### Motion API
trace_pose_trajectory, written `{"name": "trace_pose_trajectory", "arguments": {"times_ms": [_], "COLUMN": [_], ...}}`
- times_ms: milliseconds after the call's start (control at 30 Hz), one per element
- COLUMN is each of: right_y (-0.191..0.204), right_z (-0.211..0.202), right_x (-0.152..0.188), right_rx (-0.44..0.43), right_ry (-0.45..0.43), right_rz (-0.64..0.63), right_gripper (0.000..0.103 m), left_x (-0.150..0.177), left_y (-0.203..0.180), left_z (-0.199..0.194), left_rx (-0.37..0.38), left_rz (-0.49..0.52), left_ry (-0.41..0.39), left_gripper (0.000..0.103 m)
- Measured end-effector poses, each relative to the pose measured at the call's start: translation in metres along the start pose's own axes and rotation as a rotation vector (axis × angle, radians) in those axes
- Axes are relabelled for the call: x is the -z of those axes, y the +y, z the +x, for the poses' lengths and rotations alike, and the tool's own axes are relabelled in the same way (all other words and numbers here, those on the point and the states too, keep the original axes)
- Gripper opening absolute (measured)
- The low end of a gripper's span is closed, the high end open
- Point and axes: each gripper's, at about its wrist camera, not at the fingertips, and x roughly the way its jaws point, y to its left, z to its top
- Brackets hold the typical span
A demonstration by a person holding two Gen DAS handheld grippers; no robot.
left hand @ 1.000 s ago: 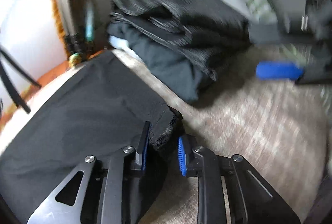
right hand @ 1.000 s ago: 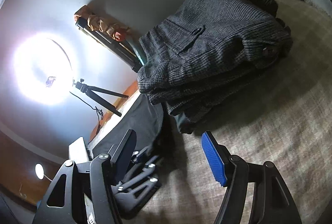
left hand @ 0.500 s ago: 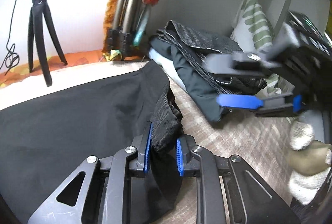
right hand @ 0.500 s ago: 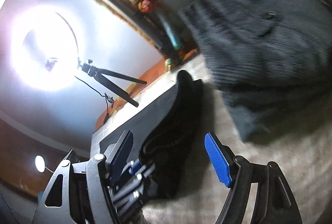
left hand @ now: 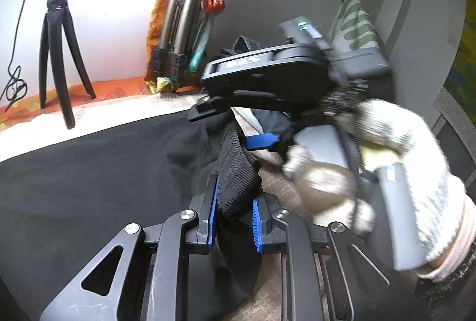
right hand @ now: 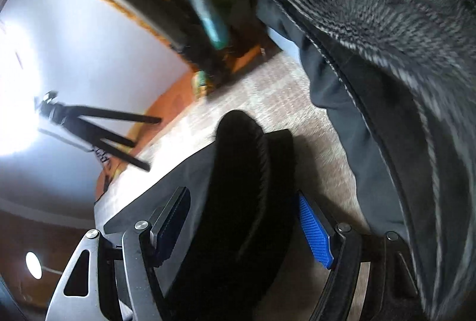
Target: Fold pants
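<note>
Black pants (left hand: 89, 172) lie spread on a beige woven surface. My left gripper (left hand: 233, 221) is shut on the ribbed waistband corner (left hand: 236, 169) and holds it raised. My right gripper (right hand: 244, 227) is open, its jaws wide on either side of the same raised waistband (right hand: 241, 172), not closed on it. In the left wrist view the right gripper (left hand: 235, 127) comes in from the right, held by a white-gloved hand (left hand: 386, 160), with its blue pad (left hand: 263, 141) beside the waistband.
A stack of folded dark and grey garments (right hand: 386, 53) sits to the right of the pants. A small black tripod (left hand: 58, 53) stands at the back left. Folded tripod legs and a striped pillow (left hand: 357, 23) lean at the grey wall.
My left gripper closed on the waistband corner and lifted it. My right gripper moved in from the folded stack until its open jaws straddle the waistband.
</note>
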Motion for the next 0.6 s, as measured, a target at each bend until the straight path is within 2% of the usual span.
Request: {"name": "trace_pose_trajectory", "arguments": {"times_ms": [100, 133, 167, 267, 400, 600], "right_y": [-0.002, -0.001, 0.0, 0.001, 0.015, 0.055], "right_z": [0.004, 0.005, 0.005, -0.002, -0.026, -0.04], "right_x": [-0.004, -0.005, -0.005, -0.005, -0.002, 0.006], "right_rx": [-0.026, -0.038, -0.049, -0.086, -0.1, -0.095], "right_ry": [-0.005, 0.002, 0.008, -0.01, -0.066, -0.096], "right_rz": [0.014, 0.009, 0.008, 0.001, -0.055, -0.143], "right_gripper": [0.072, 0.062, 0.046, 0.02, 0.012, 0.009], "left_x": [-0.001, -0.001, -0.001, 0.001, 0.002, 0.0], "left_y": [-0.001, -0.001, -0.001, -0.003, -0.008, -0.008], "left_z": [-0.001, -0.001, -0.001, -0.005, -0.015, -0.044], "left_rx": [0.009, 0.012, 0.015, 0.026, 0.038, 0.032], "left_rz": [0.0, -0.001, -0.005, -0.017, -0.017, -0.012], "left_ry": [-0.002, -0.003, -0.004, -0.01, -0.022, -0.034], "left_gripper": [0.017, 0.017, 0.017, 0.017, 0.016, 0.016]}}
